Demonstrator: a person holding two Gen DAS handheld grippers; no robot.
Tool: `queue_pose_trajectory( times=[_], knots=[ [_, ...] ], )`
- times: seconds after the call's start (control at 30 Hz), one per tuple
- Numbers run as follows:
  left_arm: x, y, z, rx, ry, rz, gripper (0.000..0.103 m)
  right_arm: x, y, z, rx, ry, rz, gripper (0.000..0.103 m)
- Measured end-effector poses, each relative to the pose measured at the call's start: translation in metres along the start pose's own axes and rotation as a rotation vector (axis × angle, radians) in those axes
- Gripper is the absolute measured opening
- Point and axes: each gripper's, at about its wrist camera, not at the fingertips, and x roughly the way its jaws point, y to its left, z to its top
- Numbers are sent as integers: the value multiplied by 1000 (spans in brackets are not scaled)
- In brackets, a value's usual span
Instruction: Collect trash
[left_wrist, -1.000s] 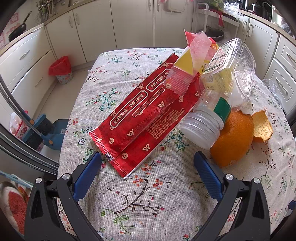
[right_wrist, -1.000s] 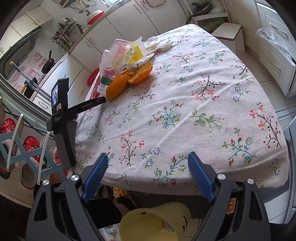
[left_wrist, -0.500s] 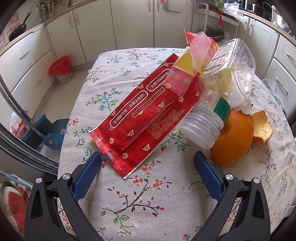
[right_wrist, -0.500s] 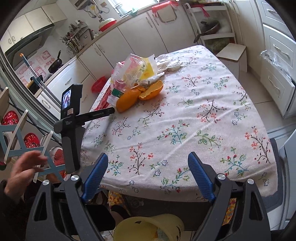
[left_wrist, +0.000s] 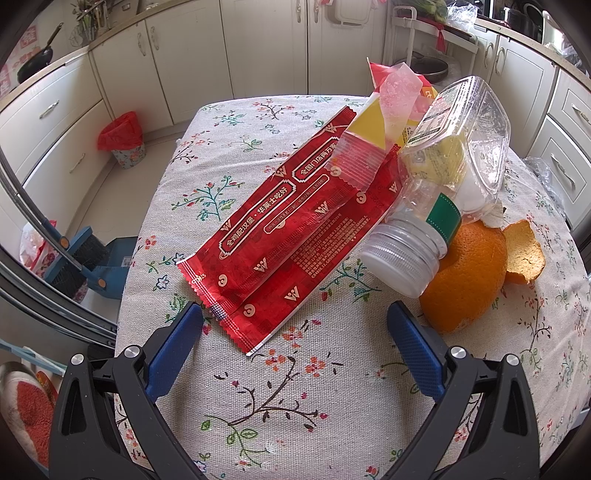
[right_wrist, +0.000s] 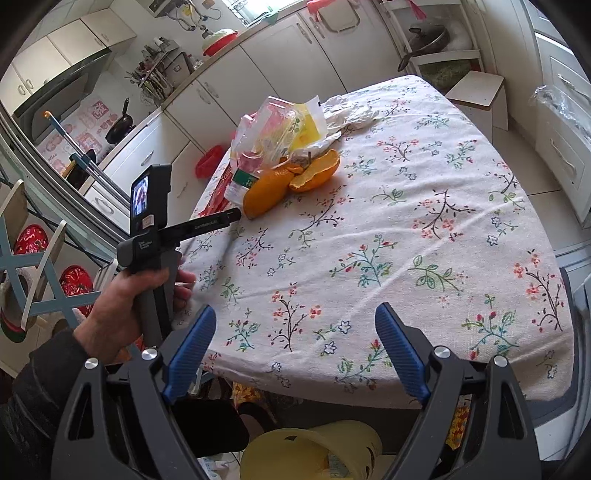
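Observation:
A pile of trash lies on the flowered tablecloth (left_wrist: 295, 387): a long red wrapper (left_wrist: 280, 236), a clear plastic bottle (left_wrist: 439, 192) on its side, orange peel (left_wrist: 465, 273) and a yellow-and-pink packet (left_wrist: 384, 110). My left gripper (left_wrist: 295, 332) is open and empty, just short of the wrapper's near end. My right gripper (right_wrist: 295, 339) is open and empty above the table's near edge, far from the pile (right_wrist: 284, 158). The left gripper (right_wrist: 229, 218) also shows in the right wrist view, held by a hand.
A yellow bin (right_wrist: 314, 454) stands on the floor below the table's near edge. A small bin with a red liner (left_wrist: 123, 140) stands by the white cabinets. A broom and dustpan (left_wrist: 88, 258) are left of the table. Crumpled white paper (right_wrist: 351, 114) lies behind the pile.
My right gripper has risen and moved over the table's edge, and a hand has taken hold of the left gripper's handle. The left wrist view has not changed.

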Motion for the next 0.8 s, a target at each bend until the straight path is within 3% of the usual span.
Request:
queue_pose_trajectory(
  times=[0.17, 0.27, 0.37, 0.6, 0.8],
  knots=[
    [-8, 5, 1, -23, 60, -1, 95, 2, -2, 5, 5, -4, -14, 85],
    [-28, 15, -2, -53, 14, -37, 95, 7, -5, 10, 22, 0, -19, 85],
    [-51, 20, -5, -15, -50, -40, 94, 11, 0, 16, -1, 2, -38, 85],
    [-62, 43, 2, -81, -87, -110, 84, 28, 12, 36, -29, 10, -47, 85],
    [-48, 43, 20, -7, -105, -62, 80, 43, 13, 67, -37, -7, -66, 85]
  ],
)
